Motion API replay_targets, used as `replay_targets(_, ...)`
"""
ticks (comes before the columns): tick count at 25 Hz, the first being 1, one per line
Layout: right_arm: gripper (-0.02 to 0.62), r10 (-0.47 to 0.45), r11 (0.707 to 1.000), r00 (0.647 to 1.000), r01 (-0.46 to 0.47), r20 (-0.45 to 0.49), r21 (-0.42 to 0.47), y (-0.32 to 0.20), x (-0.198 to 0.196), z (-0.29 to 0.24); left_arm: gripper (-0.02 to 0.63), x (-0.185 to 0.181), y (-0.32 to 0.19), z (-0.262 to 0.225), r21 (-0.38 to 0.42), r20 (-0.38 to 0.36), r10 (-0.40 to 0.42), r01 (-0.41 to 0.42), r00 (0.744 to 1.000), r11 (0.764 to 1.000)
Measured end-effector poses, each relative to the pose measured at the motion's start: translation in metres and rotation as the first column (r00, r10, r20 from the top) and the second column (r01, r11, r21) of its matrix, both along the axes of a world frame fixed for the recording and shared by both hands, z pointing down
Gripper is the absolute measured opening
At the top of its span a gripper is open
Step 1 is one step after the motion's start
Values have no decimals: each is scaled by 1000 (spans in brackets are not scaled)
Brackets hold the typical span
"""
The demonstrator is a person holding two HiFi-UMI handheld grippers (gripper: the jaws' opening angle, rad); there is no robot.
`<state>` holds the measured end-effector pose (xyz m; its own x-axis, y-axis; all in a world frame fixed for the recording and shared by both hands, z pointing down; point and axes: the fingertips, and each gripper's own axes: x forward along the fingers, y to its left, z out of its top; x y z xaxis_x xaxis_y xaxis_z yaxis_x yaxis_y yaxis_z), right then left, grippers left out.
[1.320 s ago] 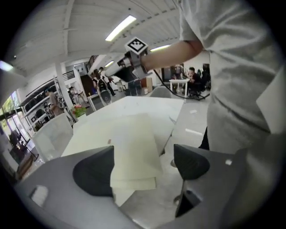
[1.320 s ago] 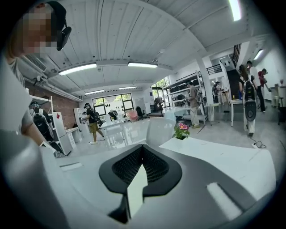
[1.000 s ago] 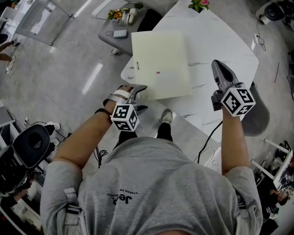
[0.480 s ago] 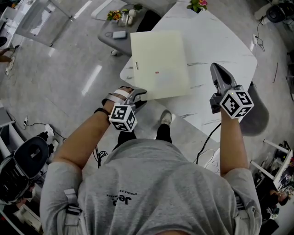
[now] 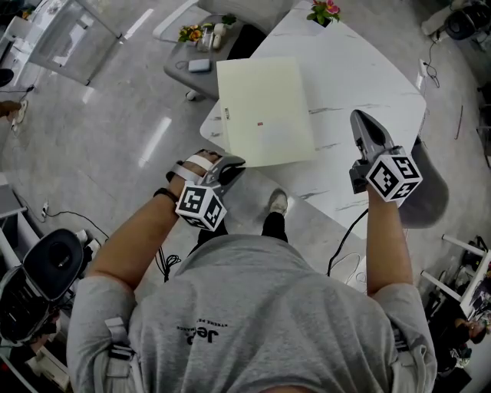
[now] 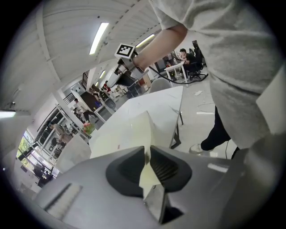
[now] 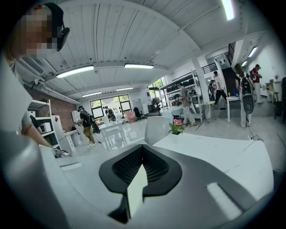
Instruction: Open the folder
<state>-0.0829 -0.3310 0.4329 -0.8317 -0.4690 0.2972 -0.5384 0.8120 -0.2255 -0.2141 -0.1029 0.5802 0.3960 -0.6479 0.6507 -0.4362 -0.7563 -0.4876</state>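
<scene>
Head view: a person (image 5: 253, 307) in a grey shirt is standing at a white marbled worktop (image 5: 360, 69) and holding one tool in each hand. The folder (image 5: 265, 107), pale yellow and rectangular, is lying on the left part of the worktop, with its near left corner at the worktop's edge.

The left claw (image 5: 230, 163) is gripping the folder at that near left corner. In the left gripper view its jaws, having just been closing, are standing narrow, and their ribbed pads are pressing on a thin pale sheet, the corner of the cover (image 6: 145, 123). Just beyond the jaws the cover is standing up in a low peak above the rest of the folder.

The right claw (image 5: 359, 117) is hovering over the right part of the worktop, well apart from the folder and pointing away from the person. In the right gripper view its jaws are meeting tip to tip, and nothing is lying between them.

A pot of pink flowers (image 5: 324, 11) is standing at the worktop's far corner, beyond the folder.
</scene>
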Motion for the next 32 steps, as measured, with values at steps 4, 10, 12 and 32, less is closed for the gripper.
replay_targets(4, 3, 12, 1000, 1000, -12, 13, 7, -2, 6, -7, 89, 6, -6, -26, 59, 29, 36, -37, 999, 998)
replay_targets(10, 3, 33, 999, 999, -33, 38, 15, -4, 14, -14, 89, 13, -13, -60, 110, 85, 83, -92, 993, 990)
replay_targets(12, 3, 39, 999, 998, -40, 48, 15, -4, 19, -19, 91, 19, -16, -72, 138, 111, 107, -122, 988, 983)
replay_targets(32, 3, 171, 984, 976, -175, 131, 18, -20, 116, -52, 288, 100, -111, -158, 310, -277, 132, -41, 952, 950)
